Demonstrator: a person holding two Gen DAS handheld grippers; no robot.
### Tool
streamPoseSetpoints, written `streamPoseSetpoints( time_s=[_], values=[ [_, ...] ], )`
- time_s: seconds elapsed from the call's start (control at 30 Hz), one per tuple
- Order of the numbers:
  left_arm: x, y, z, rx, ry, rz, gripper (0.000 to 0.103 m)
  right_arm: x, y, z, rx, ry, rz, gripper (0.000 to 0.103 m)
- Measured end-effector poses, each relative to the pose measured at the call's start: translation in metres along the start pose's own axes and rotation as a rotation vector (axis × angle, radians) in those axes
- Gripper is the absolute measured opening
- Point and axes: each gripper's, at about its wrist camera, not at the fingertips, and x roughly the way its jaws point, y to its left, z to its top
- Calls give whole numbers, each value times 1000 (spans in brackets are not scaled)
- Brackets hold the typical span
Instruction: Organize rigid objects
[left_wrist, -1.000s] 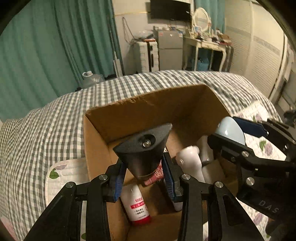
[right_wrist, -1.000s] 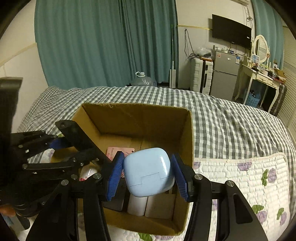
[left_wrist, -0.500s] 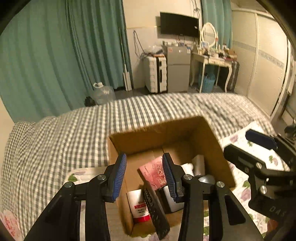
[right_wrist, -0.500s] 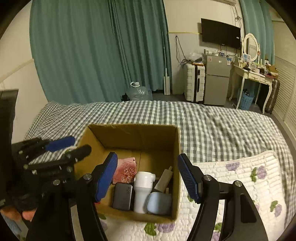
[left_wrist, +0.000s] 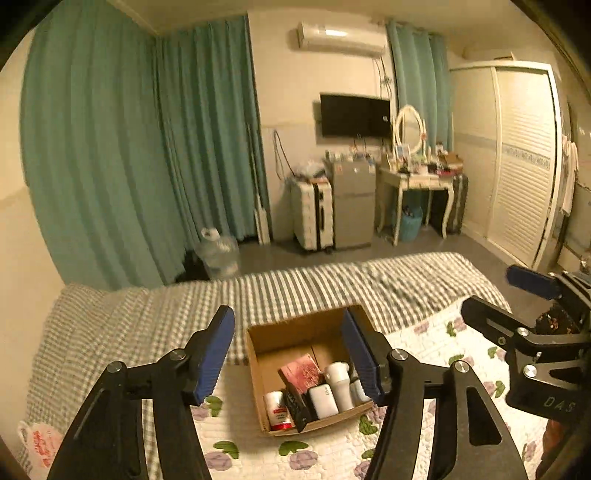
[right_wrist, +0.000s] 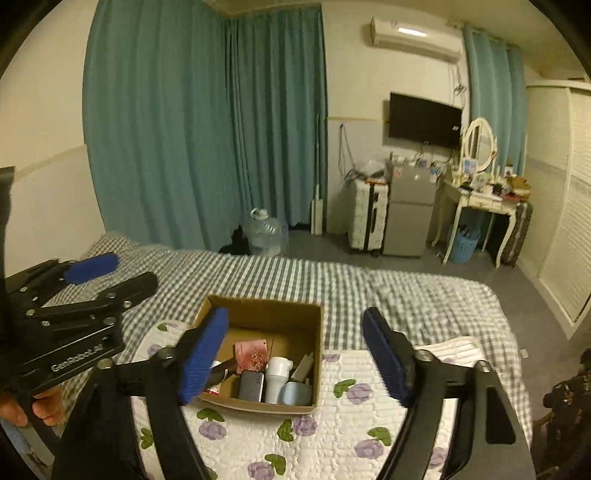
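An open cardboard box (left_wrist: 295, 332) (right_wrist: 266, 314) stands on the bed. It holds a white bottle with a red band (left_wrist: 276, 410), a black wedge-shaped object (left_wrist: 295, 404), a red patterned card (left_wrist: 301, 371) (right_wrist: 251, 356), a white cylinder (left_wrist: 339, 384) (right_wrist: 276, 376), a grey case (right_wrist: 252, 386) and a pale blue case (right_wrist: 297, 393). My left gripper (left_wrist: 290, 354) is open and empty, high above the box. My right gripper (right_wrist: 295, 356) is open and empty, also high above it. Each gripper shows in the other's view, the right (left_wrist: 532, 302) and the left (right_wrist: 99, 280).
The box sits on a white flowered quilt (right_wrist: 332, 435) over a grey checked bedspread (right_wrist: 406, 295). Beyond the bed are teal curtains (left_wrist: 147, 147), a water jug (right_wrist: 266, 232), a suitcase (left_wrist: 312, 218), a small fridge (right_wrist: 408, 214) and a dressing table (right_wrist: 480, 199).
Both grippers opened and let their objects drop into the box: the black wedge from the left, the pale blue case from the right. Both then rose and pulled back from the box.
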Motion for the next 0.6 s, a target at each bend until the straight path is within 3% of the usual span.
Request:
streamPoseSetpoints(
  time_s=[0.03, 0.2, 0.4, 0.6],
  values=[
    [-8, 0, -1, -3, -14, 1, 68, -11, -1, 1, 7, -21, -5, 93],
    [-44, 4, -13, -30, -83, 53, 71, -40, -4, -3, 3, -80, -28, 103],
    [-67, 14, -42, -128, -162, 44, 74, -53, 0, -25, -35, -110, -43, 103],
    [-50, 15, -85, -131, -154, 54, 74, -40, -4, -59, -18, -130, -7, 103]
  ],
)
